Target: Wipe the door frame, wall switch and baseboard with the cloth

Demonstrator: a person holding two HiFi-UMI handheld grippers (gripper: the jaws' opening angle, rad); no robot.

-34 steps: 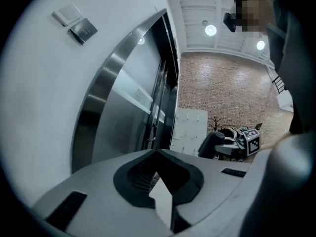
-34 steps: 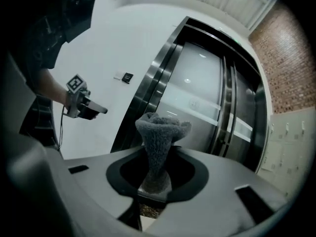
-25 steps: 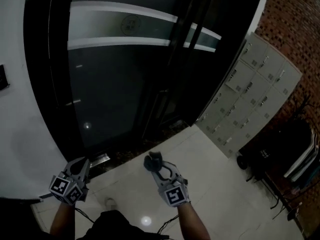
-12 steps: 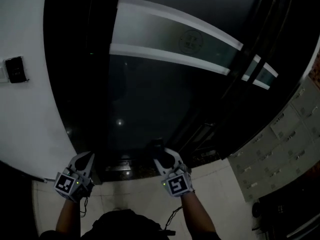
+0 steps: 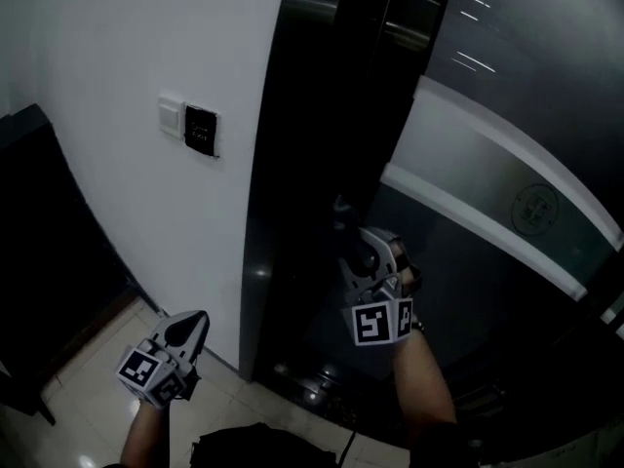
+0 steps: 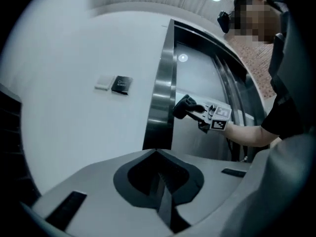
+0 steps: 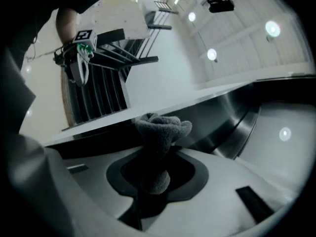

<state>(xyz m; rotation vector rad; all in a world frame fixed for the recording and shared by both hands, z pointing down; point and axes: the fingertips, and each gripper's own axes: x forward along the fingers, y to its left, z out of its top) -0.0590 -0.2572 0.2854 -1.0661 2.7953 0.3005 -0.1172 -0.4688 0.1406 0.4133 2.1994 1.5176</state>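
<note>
- Two grippers: right gripper (image 5: pixel 346 230) clamped on bunched dark grey cloth (image 7: pixel 160 132), beside black metal door frame (image 5: pixel 292 164).
- Left gripper (image 5: pixel 193 322) jaws together, empty, near white wall (image 5: pixel 117 57).

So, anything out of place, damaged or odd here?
Nothing stands out. The right gripper holds the cloth up by the door frame; the left gripper is shut and empty, low by the wall. The wall switch sits straight.

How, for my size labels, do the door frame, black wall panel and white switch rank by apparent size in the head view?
1. door frame
2. black wall panel
3. white switch, only slightly smaller than the panel
</note>
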